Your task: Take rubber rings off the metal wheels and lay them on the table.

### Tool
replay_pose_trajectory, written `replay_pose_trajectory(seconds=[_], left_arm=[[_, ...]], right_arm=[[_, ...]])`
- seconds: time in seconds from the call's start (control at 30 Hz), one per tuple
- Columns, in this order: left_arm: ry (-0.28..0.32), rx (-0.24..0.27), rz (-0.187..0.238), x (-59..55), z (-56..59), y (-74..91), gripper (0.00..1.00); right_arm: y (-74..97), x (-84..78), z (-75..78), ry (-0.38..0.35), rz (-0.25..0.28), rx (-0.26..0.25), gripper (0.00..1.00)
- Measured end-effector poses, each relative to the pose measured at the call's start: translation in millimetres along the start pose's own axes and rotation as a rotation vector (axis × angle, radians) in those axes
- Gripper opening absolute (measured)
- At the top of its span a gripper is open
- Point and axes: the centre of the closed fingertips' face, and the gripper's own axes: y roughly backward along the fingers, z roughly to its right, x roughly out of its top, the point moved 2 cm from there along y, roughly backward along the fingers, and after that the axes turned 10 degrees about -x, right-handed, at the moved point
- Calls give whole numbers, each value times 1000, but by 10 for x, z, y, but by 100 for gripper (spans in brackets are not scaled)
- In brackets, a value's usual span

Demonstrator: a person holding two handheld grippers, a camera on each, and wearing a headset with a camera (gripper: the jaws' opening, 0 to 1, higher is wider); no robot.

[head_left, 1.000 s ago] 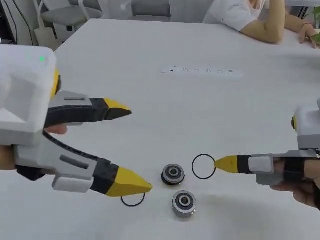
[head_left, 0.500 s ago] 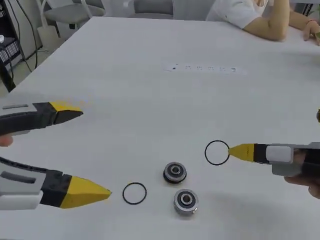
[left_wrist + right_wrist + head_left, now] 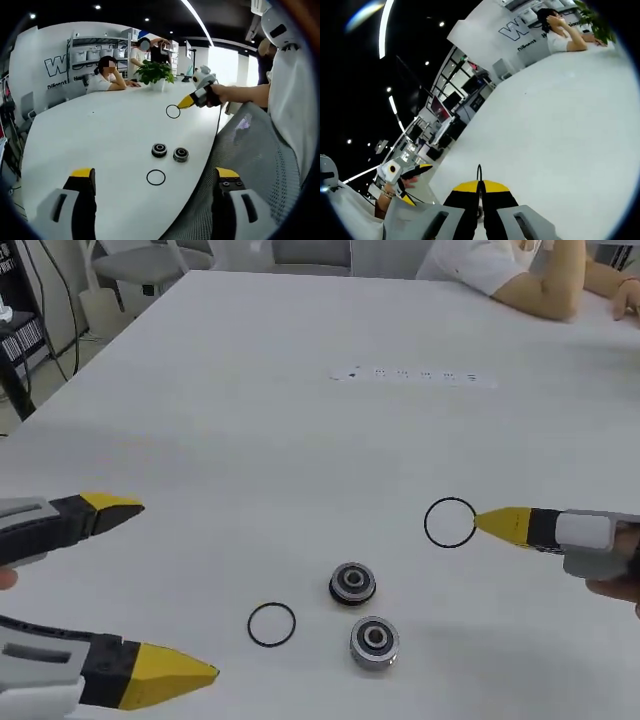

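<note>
Rubber ring (image 3: pixel 449 522) pinched by right tool (image 3: pixel 479 523); left tool (image 3: pixel 178 590) cropped.

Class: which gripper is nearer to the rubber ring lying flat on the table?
Left. The left gripper, open, is close beside the flat ring; the right gripper holds another ring on the far side of the two metal wheels.

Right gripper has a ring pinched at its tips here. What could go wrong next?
The right gripper pinches the held ring only by its edge at the very tips, so it may slip or spring away on release. The laid ring sits near the edge of the table, close to the open left gripper; a careless sweep could knock it off.
</note>
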Motion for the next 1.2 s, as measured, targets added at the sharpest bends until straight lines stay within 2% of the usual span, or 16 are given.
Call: replay_pose_trajectory(seconds=[0.3, 0.5, 0.7, 1.0, 1.2], left_arm=[[35, -32, 6, -66, 100, -77, 99], [44, -53, -7, -106, 152, -126, 99], [50, -75, -20, -159, 217, -181, 99], [63, -66, -24, -199, 202, -168, 99], [66, -65, -34, -226, 206, -170, 99]], right_arm=[[6, 91, -135, 24, 22, 24, 0], [4, 150, -250, 59, 27, 41, 0], [-34, 217, -442, 138, 11, 69, 0], [-137, 329, -787, 245, -16, 138, 0], [-253, 300, -926, 317, -62, 163, 0]])
